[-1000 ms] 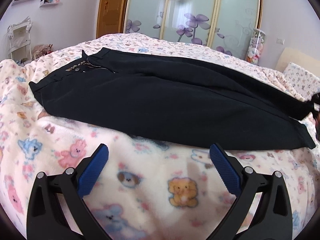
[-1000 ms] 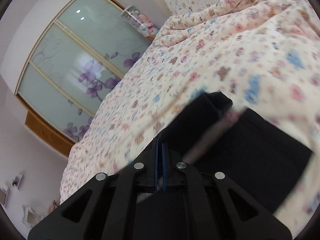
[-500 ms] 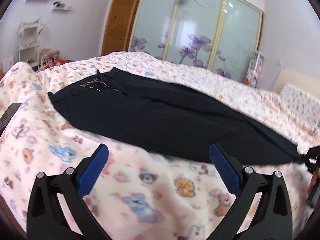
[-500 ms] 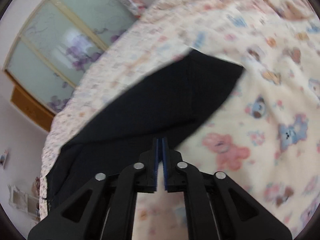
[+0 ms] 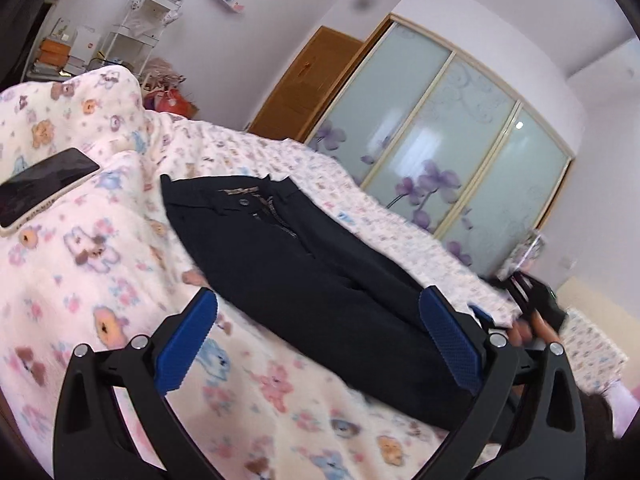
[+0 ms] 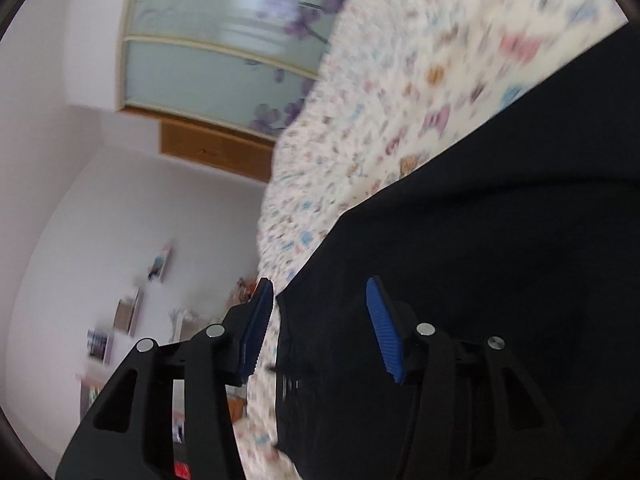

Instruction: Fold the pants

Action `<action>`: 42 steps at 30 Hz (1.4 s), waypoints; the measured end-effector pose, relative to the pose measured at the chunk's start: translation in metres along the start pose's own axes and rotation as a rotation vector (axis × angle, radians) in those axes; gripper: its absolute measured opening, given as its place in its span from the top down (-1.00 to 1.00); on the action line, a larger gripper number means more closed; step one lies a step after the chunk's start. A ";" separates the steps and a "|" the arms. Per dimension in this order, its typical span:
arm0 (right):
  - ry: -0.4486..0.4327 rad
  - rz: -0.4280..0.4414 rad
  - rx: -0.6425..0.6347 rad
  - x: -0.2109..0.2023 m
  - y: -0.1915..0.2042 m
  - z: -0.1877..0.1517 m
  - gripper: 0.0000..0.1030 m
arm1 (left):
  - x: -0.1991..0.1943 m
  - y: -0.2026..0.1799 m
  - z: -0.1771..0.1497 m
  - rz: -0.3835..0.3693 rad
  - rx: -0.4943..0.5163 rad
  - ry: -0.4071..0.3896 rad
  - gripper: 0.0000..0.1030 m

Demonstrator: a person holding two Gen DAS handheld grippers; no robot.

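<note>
Bedroom walls, a frosted sliding wardrobe [image 5: 448, 148] and a cartoon-print bedspread [image 5: 100, 264] fill the left wrist view. Black pants [image 5: 304, 272] lie flat across the bed, waistband towards the phone [image 5: 40, 184]. The left gripper [image 5: 316, 344] hovers wide open and empty; a second ago it faced the pants squarely, now it sits tilted and nearer the waistband.

Right wrist view, blurred: the right gripper [image 6: 320, 324], clamped on the hem a second ago, has just been opening, pants fabric [image 6: 480, 280] between its jaws, unpinched. Judging by this, a fold was just laid; next comes regrasping for another fold.
</note>
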State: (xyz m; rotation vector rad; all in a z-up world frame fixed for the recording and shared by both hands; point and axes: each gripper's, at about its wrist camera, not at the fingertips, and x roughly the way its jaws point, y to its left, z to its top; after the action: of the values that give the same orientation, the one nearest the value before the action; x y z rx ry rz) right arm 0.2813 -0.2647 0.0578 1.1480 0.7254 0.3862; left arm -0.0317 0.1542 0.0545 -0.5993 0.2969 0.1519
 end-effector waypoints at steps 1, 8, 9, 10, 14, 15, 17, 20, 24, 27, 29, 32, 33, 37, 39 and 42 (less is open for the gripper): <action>0.001 -0.017 0.016 0.015 -0.001 0.004 0.00 | 0.002 -0.001 -0.001 0.017 0.012 0.004 -0.97; -0.118 -0.256 0.180 0.064 -0.040 0.019 0.00 | 0.012 -0.010 -0.008 0.010 0.084 0.032 -0.97; -0.149 -0.267 0.205 0.061 -0.045 0.017 0.00 | 0.013 -0.010 -0.009 0.006 0.087 0.036 -0.97; -0.181 -0.277 0.225 0.058 -0.047 0.017 0.00 | 0.013 -0.011 -0.009 -0.001 0.093 0.046 -0.97; -0.249 -0.326 0.215 0.050 -0.058 0.023 0.77 | 0.018 -0.015 -0.010 -0.005 0.132 0.074 -0.97; -0.252 -0.320 0.206 0.046 -0.061 0.021 0.91 | 0.019 -0.015 -0.010 -0.002 0.140 0.077 -0.97; -0.243 -0.283 0.137 0.037 -0.060 0.018 0.91 | 0.020 -0.016 -0.009 -0.014 0.144 0.086 -0.97; -0.235 -0.228 -0.027 0.018 -0.039 0.001 0.92 | 0.022 -0.014 -0.008 -0.052 0.133 0.108 -0.97; -0.168 -0.099 -0.217 -0.028 -0.010 -0.032 0.92 | 0.021 -0.007 -0.006 -0.070 0.104 0.098 -0.97; -0.109 -0.043 -0.325 -0.061 0.001 -0.064 0.92 | 0.017 0.001 -0.003 -0.048 0.080 0.063 -0.97; -0.061 -0.013 -0.391 -0.097 -0.004 -0.096 0.92 | 0.015 0.009 -0.001 -0.045 0.053 0.052 -0.97; 0.007 -0.032 -0.486 -0.127 -0.020 -0.138 0.92 | 0.017 0.021 0.002 -0.034 0.004 0.061 -0.97; 0.018 -0.046 -0.516 -0.129 -0.024 -0.146 0.92 | 0.018 0.024 0.002 -0.032 -0.007 0.068 -0.97; 0.018 -0.096 -0.556 -0.119 -0.053 -0.162 0.92 | 0.031 0.037 0.006 -0.033 -0.077 0.116 -0.97; 0.037 -0.105 -0.503 -0.117 -0.064 -0.161 0.92 | 0.044 0.038 0.017 -0.026 -0.110 0.145 -0.97; 0.067 -0.099 -0.465 -0.111 -0.071 -0.158 0.92 | 0.069 0.022 0.041 -0.033 -0.052 0.197 -0.97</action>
State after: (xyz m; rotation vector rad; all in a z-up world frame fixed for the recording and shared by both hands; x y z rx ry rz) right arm 0.0865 -0.2531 -0.0070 0.6615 0.7019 0.4812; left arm 0.0386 0.1994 0.0532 -0.6714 0.4748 0.0689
